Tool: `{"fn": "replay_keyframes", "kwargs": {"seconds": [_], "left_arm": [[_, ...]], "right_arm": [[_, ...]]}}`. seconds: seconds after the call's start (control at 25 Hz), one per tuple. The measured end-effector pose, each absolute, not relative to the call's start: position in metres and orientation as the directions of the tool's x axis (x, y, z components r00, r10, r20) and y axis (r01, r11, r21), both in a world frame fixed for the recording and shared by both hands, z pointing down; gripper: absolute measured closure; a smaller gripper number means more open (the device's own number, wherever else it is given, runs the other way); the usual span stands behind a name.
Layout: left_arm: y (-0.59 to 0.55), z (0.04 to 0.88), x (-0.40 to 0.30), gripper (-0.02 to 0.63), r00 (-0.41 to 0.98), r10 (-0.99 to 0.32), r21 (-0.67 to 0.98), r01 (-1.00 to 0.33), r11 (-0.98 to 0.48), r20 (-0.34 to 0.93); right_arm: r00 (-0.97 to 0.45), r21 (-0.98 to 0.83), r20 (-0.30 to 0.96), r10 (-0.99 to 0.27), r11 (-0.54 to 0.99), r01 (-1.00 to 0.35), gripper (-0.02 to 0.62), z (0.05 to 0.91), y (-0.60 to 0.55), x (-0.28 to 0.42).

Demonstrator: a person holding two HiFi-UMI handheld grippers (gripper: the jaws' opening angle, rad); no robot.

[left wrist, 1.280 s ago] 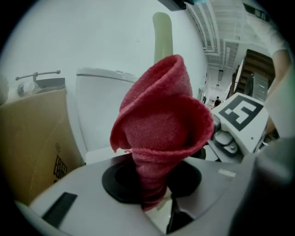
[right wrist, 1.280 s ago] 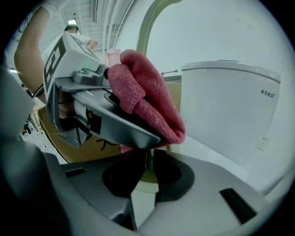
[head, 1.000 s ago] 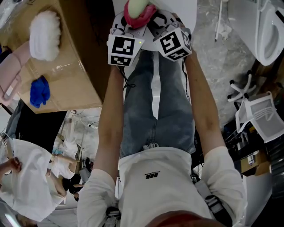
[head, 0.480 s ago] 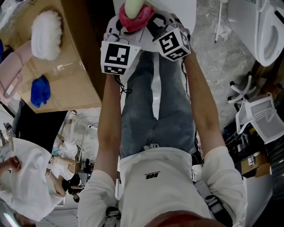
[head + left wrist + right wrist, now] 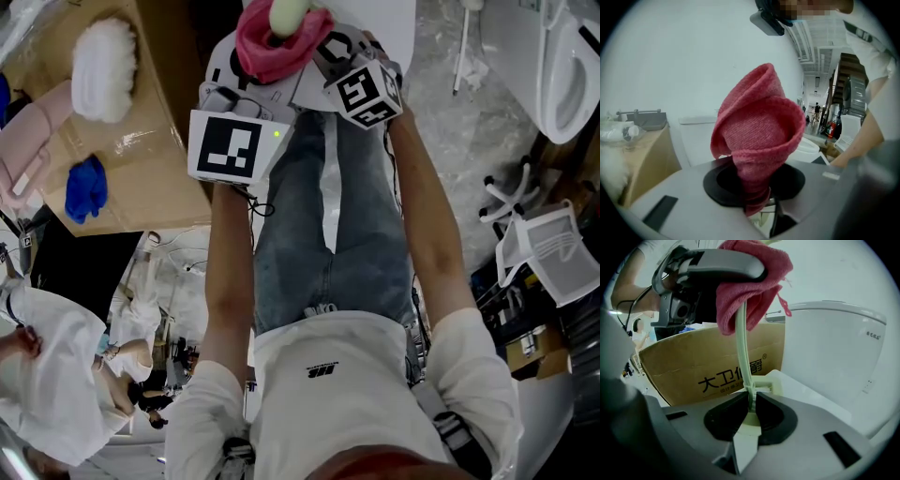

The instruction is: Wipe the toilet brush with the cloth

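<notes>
Wiping step: left tongs pinch the red cloth, wrapped round the brush handle clamped in the right tongs. The next move likely calls for sliding the cloth along the handle.

The pink cloth is bunched around the upper handle of the slim pale-green toilet brush.

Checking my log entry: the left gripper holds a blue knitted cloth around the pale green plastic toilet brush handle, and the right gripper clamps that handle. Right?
Not quite. The knitted cloth in the left gripper is pinkish red, not blue; the left gripper view shows it. The right gripper does clamp the pale green plastic handle.
</notes>
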State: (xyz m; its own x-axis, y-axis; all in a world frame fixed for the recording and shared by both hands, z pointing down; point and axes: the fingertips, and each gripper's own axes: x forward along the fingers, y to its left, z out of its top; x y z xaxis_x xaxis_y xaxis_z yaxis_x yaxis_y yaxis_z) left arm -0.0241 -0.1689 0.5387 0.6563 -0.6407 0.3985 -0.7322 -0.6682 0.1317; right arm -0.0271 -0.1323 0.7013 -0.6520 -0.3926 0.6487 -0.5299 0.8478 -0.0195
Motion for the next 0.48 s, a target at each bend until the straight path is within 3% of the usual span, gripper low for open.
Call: {"fn": "replay_keyframes", "kwargs": {"seconds": [0.48], "left_arm": [[-0.177, 0.486, -0.030, 0.440, 0.658, -0.683, 0.133, -0.744, -0.655, 0.318]], "right_arm": [[-0.652, -0.042, 0.656, -0.381, 0.844, -0.535, 0.545, 0.701, -0.131, -0.030]]}}
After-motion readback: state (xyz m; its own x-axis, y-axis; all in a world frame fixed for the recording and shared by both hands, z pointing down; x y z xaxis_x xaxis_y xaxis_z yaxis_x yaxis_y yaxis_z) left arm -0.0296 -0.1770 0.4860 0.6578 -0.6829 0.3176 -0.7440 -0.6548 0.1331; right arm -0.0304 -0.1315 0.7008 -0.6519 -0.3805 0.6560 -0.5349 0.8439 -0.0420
